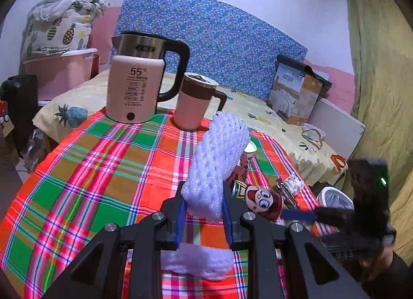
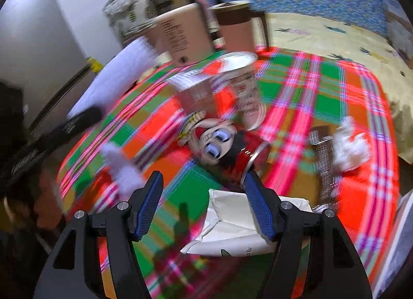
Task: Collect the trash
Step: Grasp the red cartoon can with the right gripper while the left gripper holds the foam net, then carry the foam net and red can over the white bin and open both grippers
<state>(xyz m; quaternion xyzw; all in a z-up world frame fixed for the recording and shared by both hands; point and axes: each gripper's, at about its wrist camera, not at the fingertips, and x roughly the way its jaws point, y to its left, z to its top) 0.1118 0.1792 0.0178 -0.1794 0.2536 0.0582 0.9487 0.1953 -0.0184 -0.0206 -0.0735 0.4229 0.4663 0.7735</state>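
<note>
Jaws of the left gripper (image 1: 204, 211) pinch a white foam fruit net (image 1: 219, 159) above the plaid bench (image 1: 103, 164); the right gripper (image 2: 204, 208) is spread, empty. Left lying: cartoon can (image 2: 219, 144), paper cups (image 2: 240, 87), white carton (image 2: 229, 224), crumpled tissue (image 2: 351, 146). Collection looks barely begun.

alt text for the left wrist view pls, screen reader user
The left gripper is shut on a white foam fruit net above a plaid tablecloth. Behind stand a pink kettle and pink mug.

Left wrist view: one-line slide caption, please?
Left gripper clamps white foam fruit netting above the plaid tablecloth, kettle and mug behind.
</note>
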